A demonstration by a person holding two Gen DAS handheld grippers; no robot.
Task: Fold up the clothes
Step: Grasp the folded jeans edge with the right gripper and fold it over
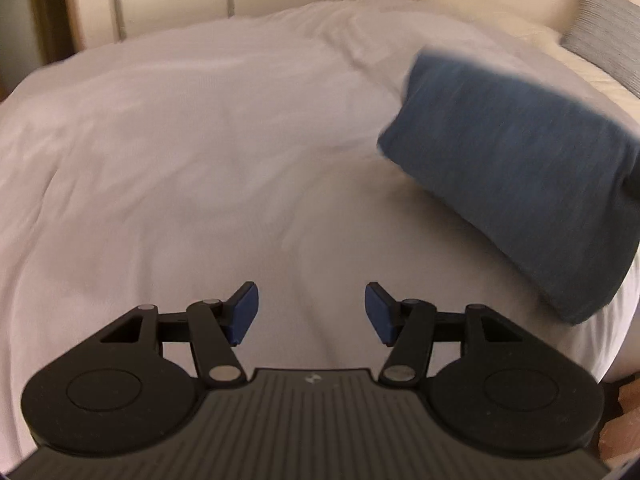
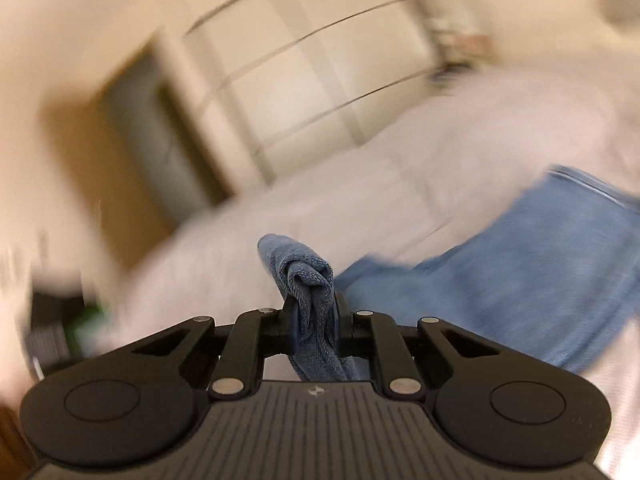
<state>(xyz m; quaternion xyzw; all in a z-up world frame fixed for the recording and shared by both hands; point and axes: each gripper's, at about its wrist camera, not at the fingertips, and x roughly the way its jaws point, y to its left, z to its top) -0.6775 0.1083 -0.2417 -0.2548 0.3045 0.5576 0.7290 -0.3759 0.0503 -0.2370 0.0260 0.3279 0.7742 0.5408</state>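
A bunched fold of the blue garment (image 2: 314, 280) is clamped between the right gripper's (image 2: 315, 316) fingers above the white bed (image 1: 180, 140). The left gripper (image 1: 311, 312) is held apart, empty, over the bed.

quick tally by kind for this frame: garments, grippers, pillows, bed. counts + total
Blue garment: 1, a bunched edge pinched in the right gripper
Grippers: 2, the left gripper open and holding nothing
Pillows: 2, a grey striped pillow and a cream pillow in front of it
Bed with white cover: 1
Total: 6
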